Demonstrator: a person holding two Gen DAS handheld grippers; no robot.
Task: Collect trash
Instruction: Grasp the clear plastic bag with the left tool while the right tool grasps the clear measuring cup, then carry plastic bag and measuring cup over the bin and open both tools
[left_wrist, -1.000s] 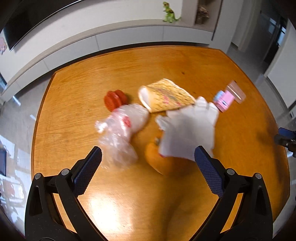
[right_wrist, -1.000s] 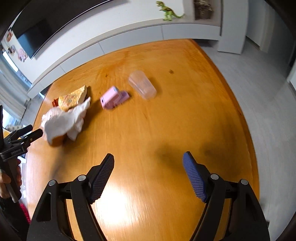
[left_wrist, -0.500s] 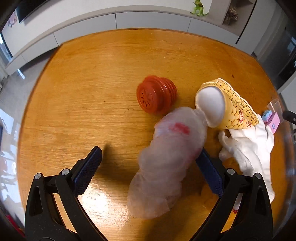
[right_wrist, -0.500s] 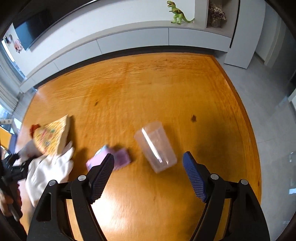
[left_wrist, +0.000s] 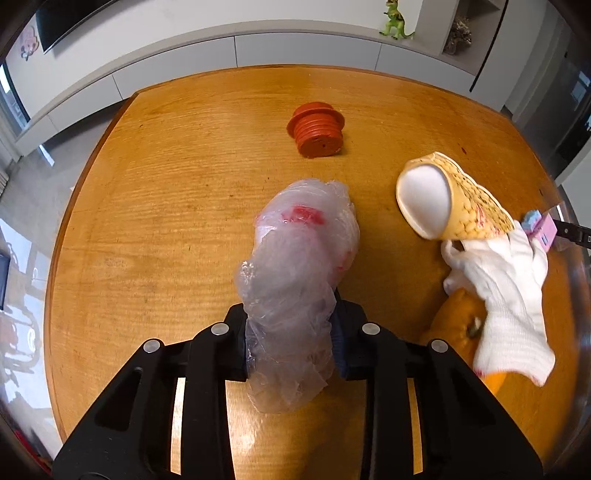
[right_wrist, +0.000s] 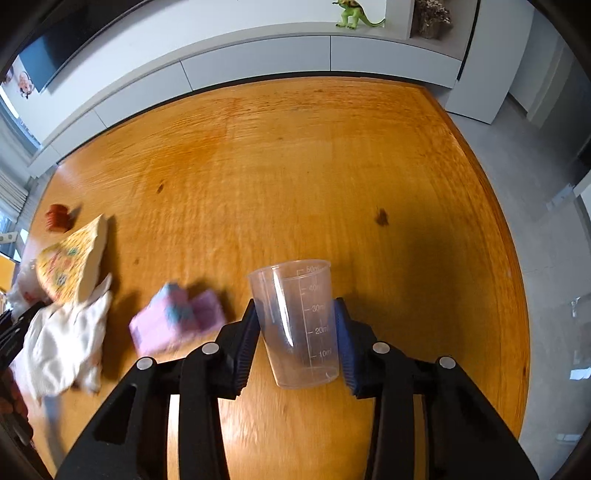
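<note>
Trash is only starting to be gathered: nothing has left the wooden table (left_wrist: 155, 206) yet. The left gripper (left_wrist: 291, 332), whose jaws have just been closing, pinches the crumpled plastic bag (left_wrist: 299, 266) at lower centre. The right gripper (right_wrist: 299, 339), also just closing, squeezes the clear measuring cup (right_wrist: 299, 321). Left to collect: red lid (left_wrist: 317, 130), paper cup (left_wrist: 447, 201), white glove (left_wrist: 506, 291), pink carton (right_wrist: 177, 321).

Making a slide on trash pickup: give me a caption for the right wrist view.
Right tool closing on a clear measuring cup lying on the wooden table, pink carton and white glove alongside.
</note>
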